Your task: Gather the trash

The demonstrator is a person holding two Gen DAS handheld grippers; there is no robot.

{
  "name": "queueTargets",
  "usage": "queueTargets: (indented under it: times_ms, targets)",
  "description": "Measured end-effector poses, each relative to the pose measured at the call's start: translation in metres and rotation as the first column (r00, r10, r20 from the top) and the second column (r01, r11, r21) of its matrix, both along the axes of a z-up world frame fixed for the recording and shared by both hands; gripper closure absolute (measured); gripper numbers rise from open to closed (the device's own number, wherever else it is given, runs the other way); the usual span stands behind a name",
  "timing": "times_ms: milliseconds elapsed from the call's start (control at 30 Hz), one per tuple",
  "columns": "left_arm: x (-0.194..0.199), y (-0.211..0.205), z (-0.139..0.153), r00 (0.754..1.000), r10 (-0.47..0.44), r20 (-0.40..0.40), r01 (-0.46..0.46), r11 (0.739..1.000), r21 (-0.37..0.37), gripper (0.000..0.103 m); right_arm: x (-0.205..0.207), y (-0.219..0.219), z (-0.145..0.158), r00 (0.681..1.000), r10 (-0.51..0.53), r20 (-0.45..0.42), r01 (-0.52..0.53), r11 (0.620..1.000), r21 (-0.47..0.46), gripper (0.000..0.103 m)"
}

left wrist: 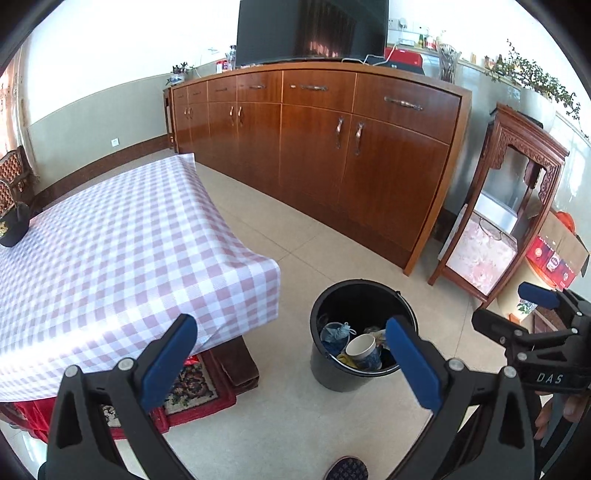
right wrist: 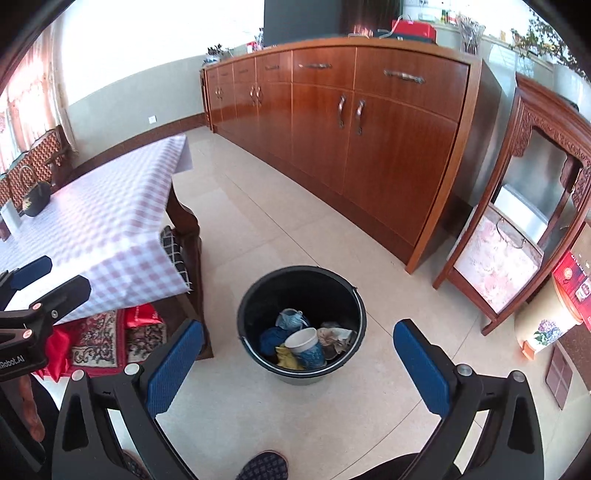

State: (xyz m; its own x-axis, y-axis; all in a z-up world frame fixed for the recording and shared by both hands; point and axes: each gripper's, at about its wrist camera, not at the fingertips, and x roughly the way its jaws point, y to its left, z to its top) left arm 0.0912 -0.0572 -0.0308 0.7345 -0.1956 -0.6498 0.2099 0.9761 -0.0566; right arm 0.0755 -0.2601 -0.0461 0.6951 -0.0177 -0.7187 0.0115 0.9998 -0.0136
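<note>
Fingers of both grippers are standing spread wide and gripping nothing: the left gripper (left wrist: 291,354) is hovering above the floor with the table on one side and the bucket on the other, and the right gripper (right wrist: 299,358) is hanging over the bucket's near rim. Trash is sitting inside the black bucket (right wrist: 258,295) on the tiled floor (right wrist: 229,229): a paper cup (right wrist: 304,345) lying tilted, a blue crumpled item (right wrist: 291,319), a yellow scrap (right wrist: 286,360) and a pale wad (right wrist: 334,338). No loose trash is showing on the table (left wrist: 110,240) under its checked cloth; only a dark handled object (left wrist: 14,221) is resting at its far edge, so collection is looking nearly or fully done. Risks, as judged: a low finger could be catching the bucket rim and tipping it, spilling the light contents; the tilted cup could be rolling out if the bucket is jolted; and the dark object, likely a household item, could be getting mistaken for trash. Room: a long wooden cabinet (left wrist: 332,140) is lining the wall with a dark screen (left wrist: 310,29) on top, a carved wooden stand (left wrist: 517,177) is standing beside it, a patterned rug (right wrist: 99,339) is lying under the table, and a slipper toe (right wrist: 264,467) is showing at the bottom edge.
</note>
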Motion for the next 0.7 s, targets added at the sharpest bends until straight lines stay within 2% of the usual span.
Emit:
queueTargets:
  times_ms: [167, 467, 700]
  targets:
    - [-0.017, 0.004, 0.022, 0.998, -0.001, 0.056, 0.001, 1.000, 0.005, 0.001, -0.027, 0.023, 0.026, 0.997, -0.012, 0.071, 0.015, 0.999, -0.041, 0.000]
    - [-0.051, 0.020, 0.065, 0.988, -0.003, 0.153, 0.004, 1.000, -0.010, 0.001, -0.065, 0.037, 0.072, 0.984, 0.008, 0.176, 0.001, 0.999, -0.052, 0.000]
    - [-0.067, 0.033, 0.087, 0.980, 0.026, 0.199, -0.025, 1.000, -0.010, 0.001, -0.085, 0.045, 0.094, 0.979, 0.018, 0.203, 0.003, 0.995, -0.103, 0.000]
